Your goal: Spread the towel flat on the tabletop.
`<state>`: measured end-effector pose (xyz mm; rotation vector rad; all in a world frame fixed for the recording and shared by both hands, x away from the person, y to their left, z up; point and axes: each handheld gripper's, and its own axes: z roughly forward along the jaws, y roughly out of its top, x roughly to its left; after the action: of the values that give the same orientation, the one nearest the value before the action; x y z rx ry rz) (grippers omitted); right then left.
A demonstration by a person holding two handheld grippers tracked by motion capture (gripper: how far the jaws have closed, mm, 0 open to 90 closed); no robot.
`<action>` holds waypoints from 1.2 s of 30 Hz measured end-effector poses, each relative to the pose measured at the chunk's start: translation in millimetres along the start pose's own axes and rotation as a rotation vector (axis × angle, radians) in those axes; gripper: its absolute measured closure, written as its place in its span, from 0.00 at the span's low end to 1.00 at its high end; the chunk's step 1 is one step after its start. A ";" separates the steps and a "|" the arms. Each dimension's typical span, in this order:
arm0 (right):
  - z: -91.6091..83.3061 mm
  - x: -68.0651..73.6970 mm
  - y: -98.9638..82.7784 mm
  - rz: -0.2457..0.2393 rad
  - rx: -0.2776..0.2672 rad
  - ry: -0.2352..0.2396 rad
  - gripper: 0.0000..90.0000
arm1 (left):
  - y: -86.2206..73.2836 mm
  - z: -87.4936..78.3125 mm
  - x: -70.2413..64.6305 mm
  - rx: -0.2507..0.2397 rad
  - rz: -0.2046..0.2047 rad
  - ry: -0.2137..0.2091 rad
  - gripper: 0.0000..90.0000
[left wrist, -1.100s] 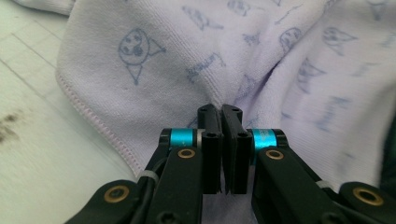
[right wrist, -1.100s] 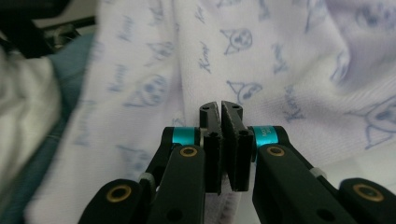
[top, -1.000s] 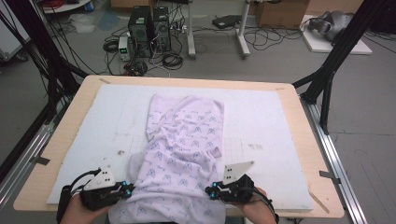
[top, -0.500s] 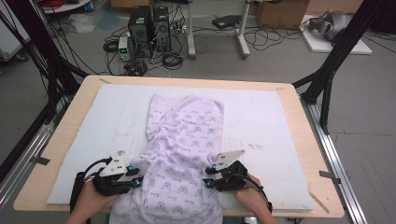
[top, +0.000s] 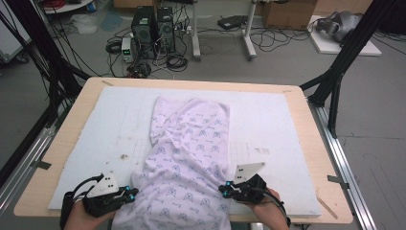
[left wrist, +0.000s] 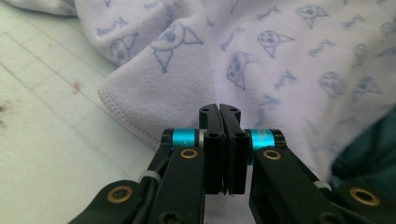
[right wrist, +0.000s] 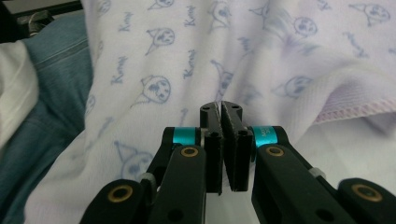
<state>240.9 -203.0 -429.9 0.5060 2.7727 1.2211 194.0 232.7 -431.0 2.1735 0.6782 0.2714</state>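
A lavender cloth [top: 191,143] printed with small blue cat faces lies lengthwise on the white mat [top: 110,124], its near end hanging over the table's front edge. My left gripper [top: 135,193] sits at the cloth's left edge near the front and my right gripper [top: 222,189] at its right edge. In the left gripper view the left gripper [left wrist: 219,108] has just closed; its jaws meet just above the cloth [left wrist: 289,56] with nothing between them. In the right gripper view the right gripper [right wrist: 219,105] has likewise just closed, empty, over the cloth [right wrist: 187,56].
The mat covers most of the wooden table [top: 311,158]. Black frame legs [top: 335,81] stand at the table's sides, with computer towers [top: 153,24] and cables on the floor beyond. The person's blue jeans [right wrist: 42,93] are below the cloth's hanging end.
Both hands moved forward along the cloth's edges half a second ago and have come back toward the front edge. The cloth lies much as before.
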 end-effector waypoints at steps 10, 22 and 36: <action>-13.8 -5.9 19.7 0.004 -0.088 -0.048 0.68 | 14.2 2.9 19.0 -0.044 -0.019 0.066 0.64; 31.4 -20.5 16.7 -0.012 0.005 -0.005 0.97 | 9.7 22.8 34.9 0.010 -0.028 0.071 0.99; -8.5 -9.8 9.5 -0.018 0.015 0.001 0.96 | 8.0 -13.7 22.0 -0.057 -0.036 0.064 1.00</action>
<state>251.1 -206.2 -417.9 0.4805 2.7825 1.1981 209.7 249.7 -416.8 2.1035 0.7357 0.3383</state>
